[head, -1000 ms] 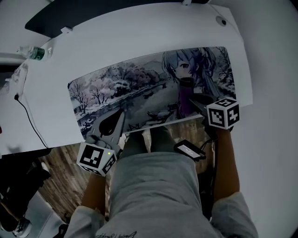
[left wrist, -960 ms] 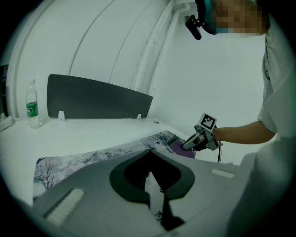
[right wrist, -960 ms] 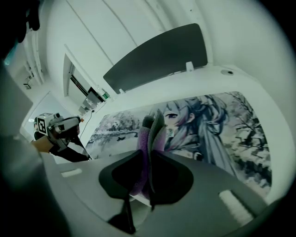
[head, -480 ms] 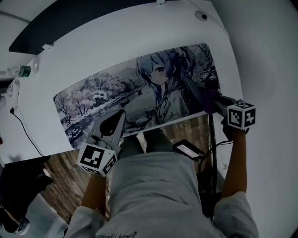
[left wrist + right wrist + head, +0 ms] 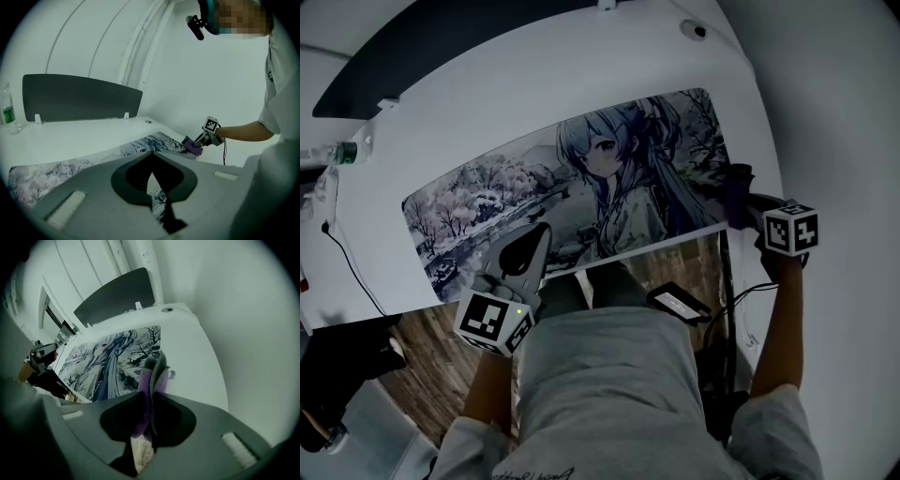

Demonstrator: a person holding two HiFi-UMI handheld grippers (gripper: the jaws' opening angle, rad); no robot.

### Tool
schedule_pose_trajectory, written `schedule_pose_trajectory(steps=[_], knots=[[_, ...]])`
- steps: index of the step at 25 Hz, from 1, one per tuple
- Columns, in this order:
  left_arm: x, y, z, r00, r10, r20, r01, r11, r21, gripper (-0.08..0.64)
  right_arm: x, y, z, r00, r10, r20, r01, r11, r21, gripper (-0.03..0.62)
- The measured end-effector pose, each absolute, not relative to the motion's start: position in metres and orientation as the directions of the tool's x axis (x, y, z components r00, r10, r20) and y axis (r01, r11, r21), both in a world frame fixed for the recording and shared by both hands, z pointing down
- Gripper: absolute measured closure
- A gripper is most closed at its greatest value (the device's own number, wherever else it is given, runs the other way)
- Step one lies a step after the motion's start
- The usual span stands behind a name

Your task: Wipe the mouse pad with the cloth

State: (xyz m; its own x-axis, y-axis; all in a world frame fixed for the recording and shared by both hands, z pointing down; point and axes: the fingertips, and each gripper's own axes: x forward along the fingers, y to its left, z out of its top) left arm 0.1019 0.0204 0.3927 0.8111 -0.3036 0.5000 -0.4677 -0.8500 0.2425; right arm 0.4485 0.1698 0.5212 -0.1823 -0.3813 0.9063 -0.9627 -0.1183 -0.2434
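A: Where was the cloth (image 5: pixel 157 369)?

B: The right tongs (image 5: pixel 151 397) pinched it as a folded strip at 3 o'clock, at the very right edge of the pad (image 5: pixel 544 197). The left tongs (image 5: pixel 152 153) were pressed together and empty, over the pad's near edge at 7 o'clock.

A: What could go wrong?

B: I think a stroke could run off onto the bare worktop (image 5: pixel 487 103). It could also drag the pad, as I could not tell if the left tongs pressed it down.

A: And the directions?

B: The pad's long axis ran from 9 to 3 o'clock, with the right end turned a little toward 2. The cloth pointed to 10 o'clock.
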Motion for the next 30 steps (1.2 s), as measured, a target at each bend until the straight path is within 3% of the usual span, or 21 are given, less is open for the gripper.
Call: schedule_pose_trajectory(steps=[16, 30], knots=[[0.092, 0.019, 0.388, 0.808, -0.308, 0.502, -0.476, -0.844, 0.248, 0.541, 0.423, 0.161, 0.526, -0.262, -0.324, 0.909, -0.948, -0.089, -0.305, 0.522], [0.020, 0.009, 0.389, 0.802, -0.344, 0.488, -0.509, -0.821, 0.259, 0.541, 0.345, 0.144, 0.528, -0.313, -0.287, 0.905, -0.939, -0.049, -0.340, 0.522]])
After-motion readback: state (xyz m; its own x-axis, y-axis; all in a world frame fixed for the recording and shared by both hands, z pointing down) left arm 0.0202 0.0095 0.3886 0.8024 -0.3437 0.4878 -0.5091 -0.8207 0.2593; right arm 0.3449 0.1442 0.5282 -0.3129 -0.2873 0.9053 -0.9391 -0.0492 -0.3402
